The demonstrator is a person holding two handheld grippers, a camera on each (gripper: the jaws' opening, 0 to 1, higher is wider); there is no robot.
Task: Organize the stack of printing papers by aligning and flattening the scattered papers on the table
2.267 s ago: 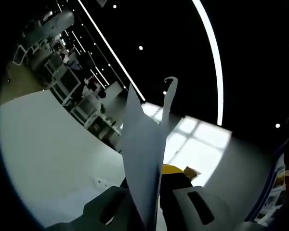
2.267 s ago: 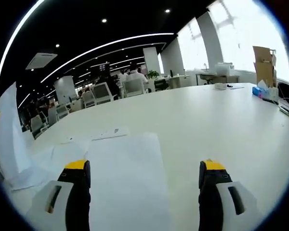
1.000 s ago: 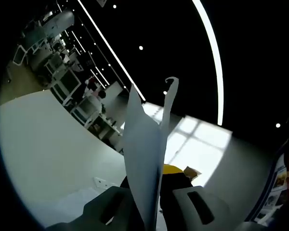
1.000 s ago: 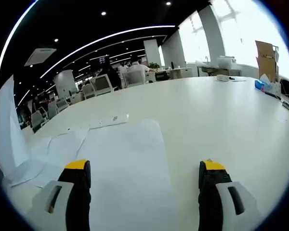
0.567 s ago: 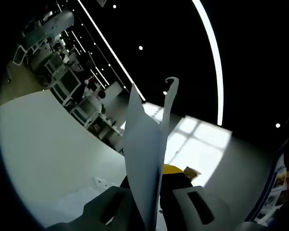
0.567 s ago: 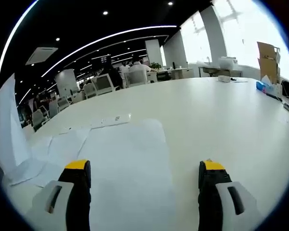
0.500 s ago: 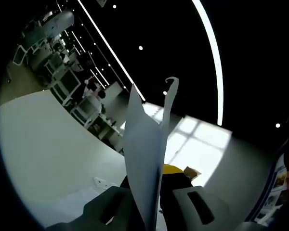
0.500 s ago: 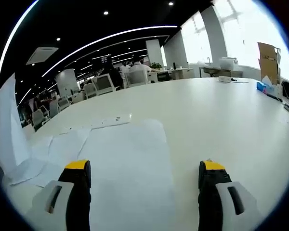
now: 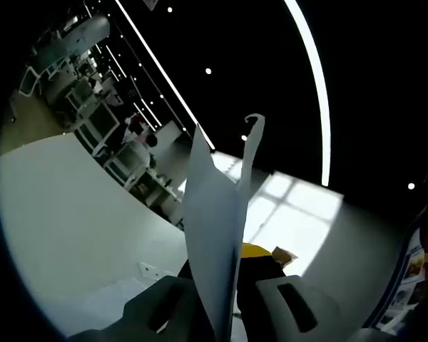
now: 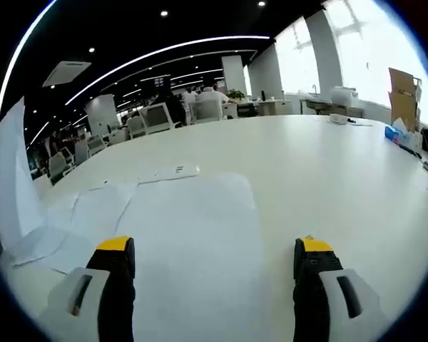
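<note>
My left gripper [image 9: 225, 303] is clamped on upright sheets of paper [image 9: 215, 235], which rise edge-on between its jaws above the white table [image 9: 71, 221]. My right gripper [image 10: 214, 267] hangs released, jaws wide, over a flat sheet [image 10: 192, 228] on that table, with more loose sheets [image 10: 71, 228] lying just beside it toward my left gripper's side.

Left tool [image 9: 225, 303]: grey jaws, yellow tip on the far one; held sheet [image 9: 214, 242] plain white, shaded bluish-grey. Right tool [image 10: 217, 274]: black jaws, yellow tips, grey bodies. Table [image 10: 321, 185] plain white. Papers [image 10: 192, 228] on it white, no print visible. Cardboard box [image 10: 405, 89] brown. Ceiling black with white light strips.
</note>
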